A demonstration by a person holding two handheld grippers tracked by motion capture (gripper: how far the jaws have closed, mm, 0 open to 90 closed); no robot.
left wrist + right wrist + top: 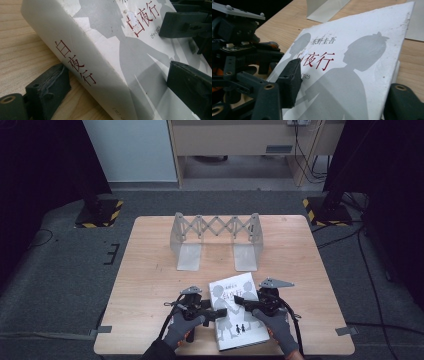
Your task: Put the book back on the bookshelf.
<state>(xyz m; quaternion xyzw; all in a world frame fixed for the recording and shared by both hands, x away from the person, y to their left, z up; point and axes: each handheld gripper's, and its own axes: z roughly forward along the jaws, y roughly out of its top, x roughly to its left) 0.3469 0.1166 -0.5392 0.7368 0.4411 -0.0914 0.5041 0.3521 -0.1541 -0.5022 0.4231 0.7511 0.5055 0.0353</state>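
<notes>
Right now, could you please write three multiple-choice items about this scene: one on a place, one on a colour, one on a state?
1. Where does the book lie?
A. at the table's near edge
B. inside the rack
C. on the floor

2. What colour is the cover's title?
A. blue
B. red
C. green

3. How does the folding rack stand?
A. collapsed flat
B. holding books
C. stretched open, nothing in it

Key:
1 A, it lies between the left gripper and the right gripper.
2 B, red characters show on the white cover.
3 C, its lattice is spread.
</notes>
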